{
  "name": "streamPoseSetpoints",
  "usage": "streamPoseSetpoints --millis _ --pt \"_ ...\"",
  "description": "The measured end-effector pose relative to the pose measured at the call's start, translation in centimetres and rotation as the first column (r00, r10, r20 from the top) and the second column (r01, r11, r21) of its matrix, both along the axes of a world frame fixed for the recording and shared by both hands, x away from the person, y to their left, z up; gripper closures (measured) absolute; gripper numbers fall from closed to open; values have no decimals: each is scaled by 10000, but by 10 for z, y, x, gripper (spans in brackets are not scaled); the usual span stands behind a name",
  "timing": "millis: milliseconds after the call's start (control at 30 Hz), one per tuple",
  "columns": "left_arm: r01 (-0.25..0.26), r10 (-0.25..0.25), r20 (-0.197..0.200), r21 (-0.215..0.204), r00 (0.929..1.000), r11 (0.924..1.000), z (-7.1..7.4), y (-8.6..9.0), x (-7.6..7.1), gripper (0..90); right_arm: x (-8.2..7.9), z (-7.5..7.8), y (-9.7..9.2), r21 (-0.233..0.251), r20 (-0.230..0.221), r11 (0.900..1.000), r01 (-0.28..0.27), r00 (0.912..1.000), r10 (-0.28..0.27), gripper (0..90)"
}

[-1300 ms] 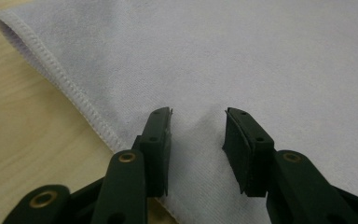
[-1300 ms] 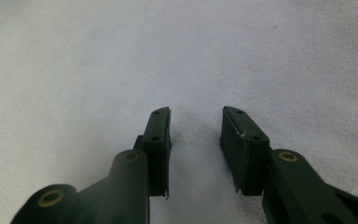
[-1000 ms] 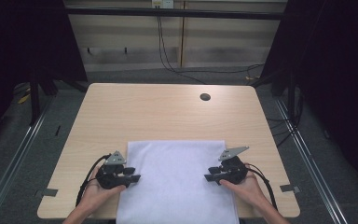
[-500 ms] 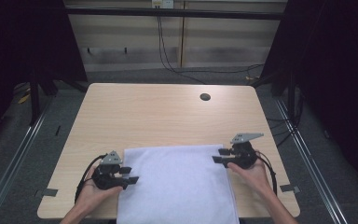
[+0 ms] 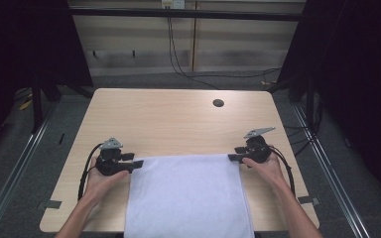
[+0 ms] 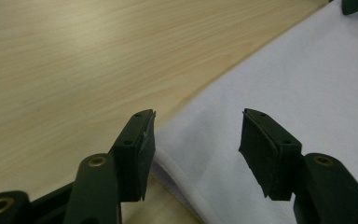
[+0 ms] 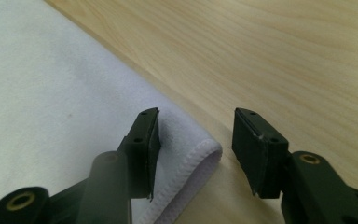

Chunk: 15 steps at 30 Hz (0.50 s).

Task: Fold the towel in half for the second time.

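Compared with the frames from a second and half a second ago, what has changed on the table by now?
Both hands have slid outward: the left gripper and right gripper now sit at the far corners of the white cloth. Their jaws have just been opening; in each gripper view a cloth corner lies between pads that don't press it. The cloth's far edge has come nearer the person. The table and its dark hole are unchanged.

The far half of the pale wooden table (image 5: 173, 119) lies bare and gives open passage, broken only by a small round dark grommet hole (image 5: 218, 103) near its far right. The flat white cloth (image 5: 188, 193) covers the near middle and stands no higher than the tabletop. Bare wood strips run along both sides of the cloth.
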<state>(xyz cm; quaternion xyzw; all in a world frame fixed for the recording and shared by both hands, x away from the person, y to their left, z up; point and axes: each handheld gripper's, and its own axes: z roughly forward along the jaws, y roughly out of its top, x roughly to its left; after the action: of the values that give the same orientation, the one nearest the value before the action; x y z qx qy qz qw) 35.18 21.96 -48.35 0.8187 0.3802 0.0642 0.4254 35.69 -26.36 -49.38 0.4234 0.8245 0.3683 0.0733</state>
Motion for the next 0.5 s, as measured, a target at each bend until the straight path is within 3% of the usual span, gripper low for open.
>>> streamPoseSetpoints --millis 100,200,267,300,333,433,500 --pt "-85 87 -164 106 9998 9999 -6 2 5 433 0 -5 3 -246 -61 9995 -195 9998 193 579" --pt "54 -45 -303 315 9995 9995 -11 3 6 421 -1 -5 2 -161 -65 9996 -221 9997 220 661" --pt "31 -20 -605 180 9982 9998 -15 2 8 421 -2 -7 1 57 -122 9997 -254 9996 255 718" --pt "-43 69 -702 374 9975 9993 -17 1 9 415 -2 -6 1 30 -180 9998 -188 9997 188 754" --pt "-16 35 -615 311 9981 9995 -18 1 9 408 -2 -7 0 216 -299 9995 -211 9993 217 785" --pt "-2 15 -575 234 9983 9997 -19 2 11 441 -2 -7 1 299 -364 9993 -231 9990 242 831" --pt "189 -171 -507 357 9986 9992 -19 2 10 552 -2 -6 1 311 -421 9993 -197 9989 210 844"
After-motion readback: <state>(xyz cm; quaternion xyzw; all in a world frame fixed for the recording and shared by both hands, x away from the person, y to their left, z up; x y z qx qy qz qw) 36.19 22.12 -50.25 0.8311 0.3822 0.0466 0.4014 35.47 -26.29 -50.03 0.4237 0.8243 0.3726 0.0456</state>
